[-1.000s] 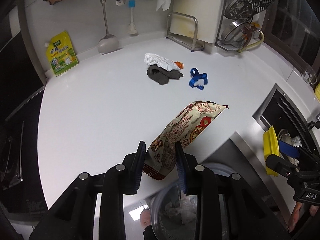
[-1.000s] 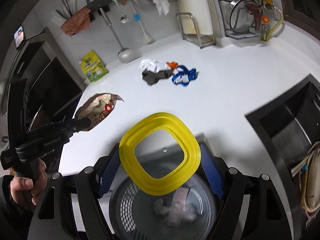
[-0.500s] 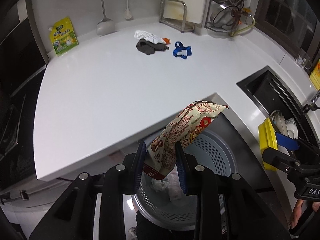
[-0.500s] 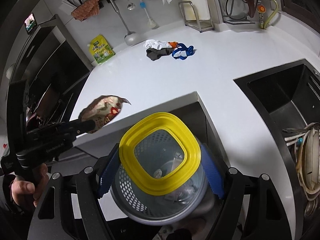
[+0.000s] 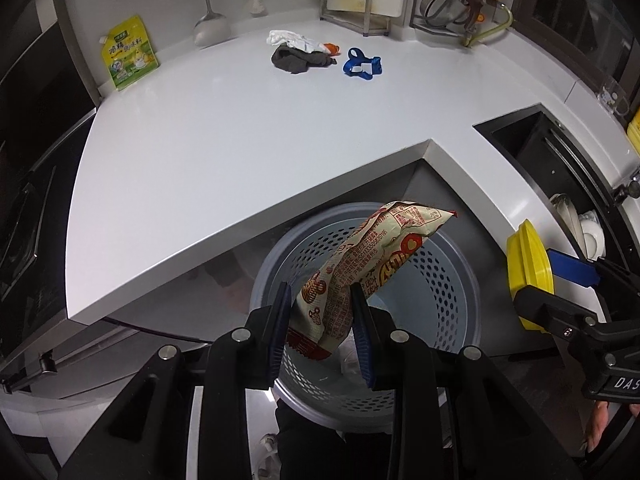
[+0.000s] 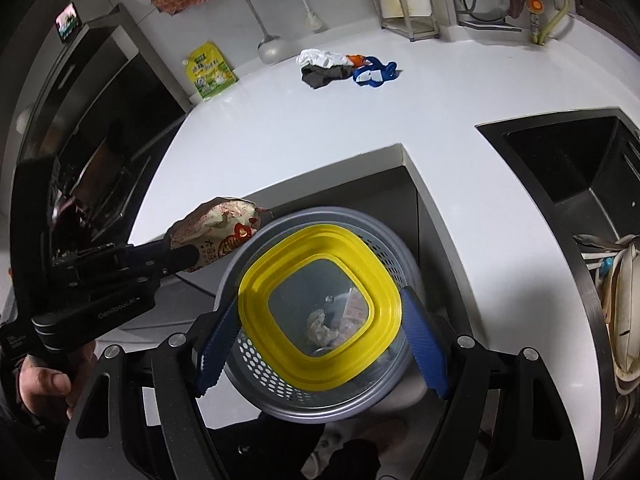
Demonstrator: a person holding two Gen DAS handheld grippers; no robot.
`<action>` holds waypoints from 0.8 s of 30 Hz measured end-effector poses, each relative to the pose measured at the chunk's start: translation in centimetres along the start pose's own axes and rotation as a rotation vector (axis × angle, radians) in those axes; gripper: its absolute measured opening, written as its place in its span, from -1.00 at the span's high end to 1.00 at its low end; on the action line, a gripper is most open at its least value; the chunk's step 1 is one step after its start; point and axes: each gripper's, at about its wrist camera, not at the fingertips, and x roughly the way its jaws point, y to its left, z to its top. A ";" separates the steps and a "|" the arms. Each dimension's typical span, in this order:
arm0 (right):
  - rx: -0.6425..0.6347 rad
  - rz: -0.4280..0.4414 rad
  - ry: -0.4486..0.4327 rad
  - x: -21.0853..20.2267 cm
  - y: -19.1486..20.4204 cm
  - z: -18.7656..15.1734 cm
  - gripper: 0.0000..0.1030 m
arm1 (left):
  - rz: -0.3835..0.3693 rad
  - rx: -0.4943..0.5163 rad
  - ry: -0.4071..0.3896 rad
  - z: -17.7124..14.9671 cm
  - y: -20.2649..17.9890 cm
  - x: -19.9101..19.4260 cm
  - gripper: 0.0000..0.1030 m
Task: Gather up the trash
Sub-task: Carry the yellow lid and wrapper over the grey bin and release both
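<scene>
My left gripper (image 5: 320, 320) is shut on a printed snack bag (image 5: 372, 252) and holds it over the open grey perforated trash bin (image 5: 448, 312), which stands below the counter edge. My right gripper (image 6: 320, 344) is shut on the bin's yellow-rimmed clear lid (image 6: 256, 312), held above the bin (image 6: 256, 376); crumpled trash lies inside. The bag (image 6: 216, 228) and left gripper show at the left of the right wrist view. More trash lies far back on the white counter (image 5: 200, 152): a white and dark rag pile (image 5: 298, 54) and a blue strap (image 5: 362, 66).
A yellow-green pouch (image 5: 128, 54) leans on the back wall at left. A ladle (image 5: 210, 28), a brush and a metal rack (image 5: 356, 0) line the back. A black sink (image 6: 580, 156) with dishes is at right, an oven front at left.
Both grippers have pulled back from the counter and lowered. The snack bag now hangs over the bin mouth. The lid stays in my right gripper, above the bin.
</scene>
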 end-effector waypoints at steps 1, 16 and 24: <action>-0.004 0.000 0.009 0.2 0.2 0.0 -0.45 | 0.001 -0.001 0.003 -0.1 0.1 0.0 0.42; -0.041 0.028 0.064 1.6 1.2 -0.3 -0.45 | 0.010 -0.011 0.035 -0.7 0.2 0.2 0.41; -0.043 0.032 0.058 1.4 1.3 -0.1 -0.45 | 0.008 -0.002 0.036 -0.7 0.1 -0.1 0.37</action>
